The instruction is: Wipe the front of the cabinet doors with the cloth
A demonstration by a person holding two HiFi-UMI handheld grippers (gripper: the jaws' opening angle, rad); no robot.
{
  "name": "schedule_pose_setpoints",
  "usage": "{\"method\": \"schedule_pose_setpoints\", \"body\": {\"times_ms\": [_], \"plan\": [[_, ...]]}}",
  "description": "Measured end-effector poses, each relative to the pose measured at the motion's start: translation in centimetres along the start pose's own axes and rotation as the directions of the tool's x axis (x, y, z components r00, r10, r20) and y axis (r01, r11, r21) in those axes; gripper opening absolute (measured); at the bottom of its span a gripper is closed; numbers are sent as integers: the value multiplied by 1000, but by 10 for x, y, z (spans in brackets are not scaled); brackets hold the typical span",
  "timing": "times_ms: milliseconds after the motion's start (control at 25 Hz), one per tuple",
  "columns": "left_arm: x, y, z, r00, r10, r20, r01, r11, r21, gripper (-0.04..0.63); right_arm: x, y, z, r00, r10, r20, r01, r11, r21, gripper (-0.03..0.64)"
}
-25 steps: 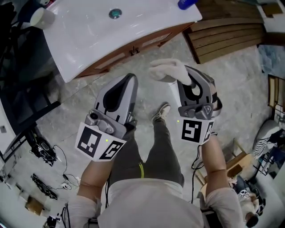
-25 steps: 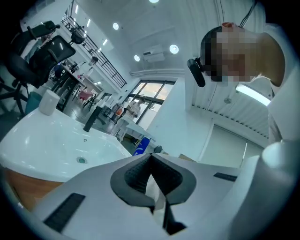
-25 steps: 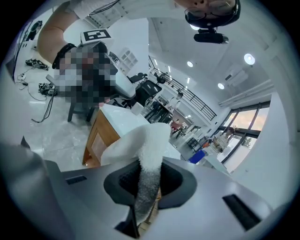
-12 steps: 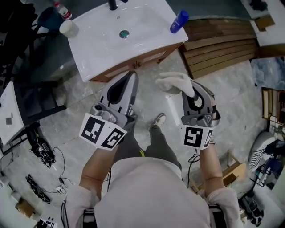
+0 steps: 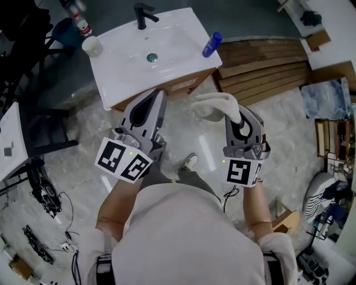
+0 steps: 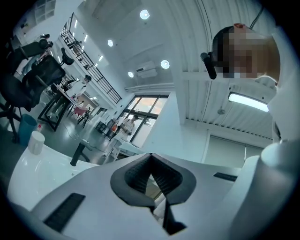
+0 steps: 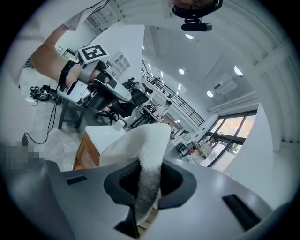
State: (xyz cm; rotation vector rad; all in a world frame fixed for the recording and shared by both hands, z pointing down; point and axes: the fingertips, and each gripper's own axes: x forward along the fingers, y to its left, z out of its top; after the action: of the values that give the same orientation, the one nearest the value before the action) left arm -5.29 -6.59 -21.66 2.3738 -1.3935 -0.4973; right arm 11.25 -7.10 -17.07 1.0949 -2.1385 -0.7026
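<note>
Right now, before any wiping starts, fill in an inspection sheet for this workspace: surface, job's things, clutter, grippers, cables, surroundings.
Surface: wooden cabinet doors under a white sink top; no cloth on them.
Job's things: white cloth, bunched, held up in front of the cabinet.
Clutter: blue bottle, white cup and black tap on the sink top.
Grippers: left gripper shut, empty; right gripper shut on the cloth.
Cables: black cables tangled on the floor at the person's left.
Surroundings: pale stone-look floor, stacked wooden planks, black chair.
</note>
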Motion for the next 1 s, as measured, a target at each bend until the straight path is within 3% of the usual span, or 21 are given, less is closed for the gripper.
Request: {"method": "schedule_pose_setpoints", "body": {"times_ms": [480,1000], "plan": [[-15,15,64,995,47,84,-54,995,85,17,-19,-28,25,998,-62,9,61,997,48,71],[-25,15,79,993,51,107,-61,994,86,17,-24,-30,37,997,-80,16,79,995,53,71]]}}
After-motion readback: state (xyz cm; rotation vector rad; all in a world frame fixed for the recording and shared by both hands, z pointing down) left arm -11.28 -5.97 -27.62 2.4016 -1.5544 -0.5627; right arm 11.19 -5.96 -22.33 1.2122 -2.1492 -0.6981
